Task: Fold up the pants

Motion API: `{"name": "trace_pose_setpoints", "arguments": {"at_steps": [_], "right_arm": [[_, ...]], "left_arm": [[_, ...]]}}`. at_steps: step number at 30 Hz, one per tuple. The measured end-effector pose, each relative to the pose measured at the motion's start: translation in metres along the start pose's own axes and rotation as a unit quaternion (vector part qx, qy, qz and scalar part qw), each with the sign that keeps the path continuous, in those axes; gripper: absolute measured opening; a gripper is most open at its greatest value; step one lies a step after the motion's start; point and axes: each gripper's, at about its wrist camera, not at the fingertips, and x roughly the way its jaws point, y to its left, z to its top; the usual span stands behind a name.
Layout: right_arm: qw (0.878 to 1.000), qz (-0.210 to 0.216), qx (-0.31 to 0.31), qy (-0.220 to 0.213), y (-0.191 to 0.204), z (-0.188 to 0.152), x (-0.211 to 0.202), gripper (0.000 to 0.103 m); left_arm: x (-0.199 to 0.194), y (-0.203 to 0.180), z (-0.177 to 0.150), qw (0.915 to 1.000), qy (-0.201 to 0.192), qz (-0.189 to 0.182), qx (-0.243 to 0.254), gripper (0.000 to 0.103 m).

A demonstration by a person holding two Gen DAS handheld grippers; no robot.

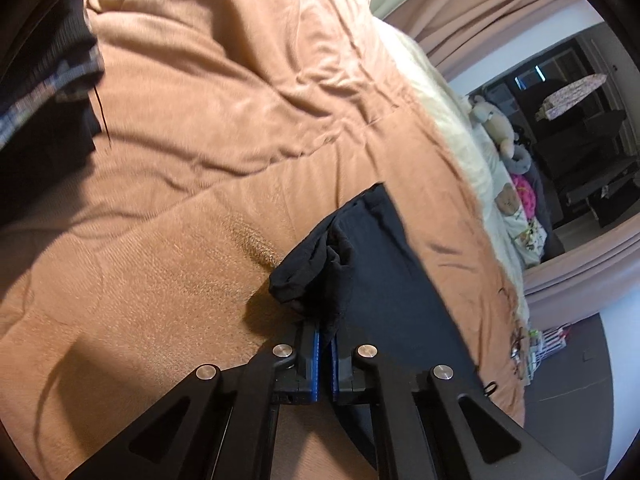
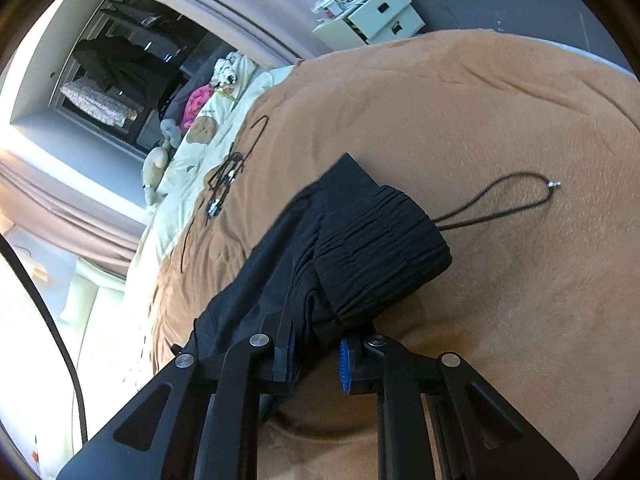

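Left wrist view, nearest first: left gripper with blue-padded fingers pressed together on a bunched edge of the black pants, apparently the leg end, lifted a little off the brown blanket. Beyond that, dark cloth stretched flat along the bed toward its far side, with cream bedding and soft toys past the blanket edge. Right wrist view, nearest first: right gripper with fingers set somewhat apart, yet a thick fold of fabric wedged between them just below the ribbed waistband, so holding rather than free. Further out, drawstring trailing loose over the blanket; beyond, a tangle of cord and a small drawer unit off the bed. Judged as mid-fold, both ends in hand. For a clean fold: keep both grips level, hold the cloth taut, carry leg end squarely over waistband, align edges before lowering, tuck the drawstring clear, release only once flat.
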Motion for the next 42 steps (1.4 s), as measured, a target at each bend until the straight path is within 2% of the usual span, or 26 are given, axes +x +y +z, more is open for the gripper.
{"name": "trace_pose_setpoints", "arguments": {"at_steps": [10, 24, 33, 39, 42], "right_arm": [[1.0, 0.005, -0.016, 0.025, -0.006, 0.0, -0.021, 0.013], [0.996, 0.003, -0.061, 0.061, -0.002, 0.0, -0.05, 0.013], [0.994, -0.002, -0.084, 0.065, -0.005, 0.004, -0.069, 0.012], [0.995, -0.019, -0.067, 0.077, -0.02, -0.008, -0.07, 0.013], [0.994, -0.034, -0.059, 0.09, -0.022, -0.017, -0.067, 0.021]], "left_arm": [[-0.057, -0.015, -0.002, 0.9994, -0.015, -0.015, 0.025, 0.003], [-0.123, 0.065, -0.048, 0.9998, -0.018, 0.0, -0.009, 0.003], [-0.164, 0.096, -0.077, 0.9995, -0.023, -0.004, -0.02, 0.003], [-0.168, 0.109, -0.094, 0.9998, -0.01, -0.002, -0.014, 0.003], [-0.157, 0.118, -0.098, 0.9999, 0.004, 0.005, -0.009, 0.003]]}}
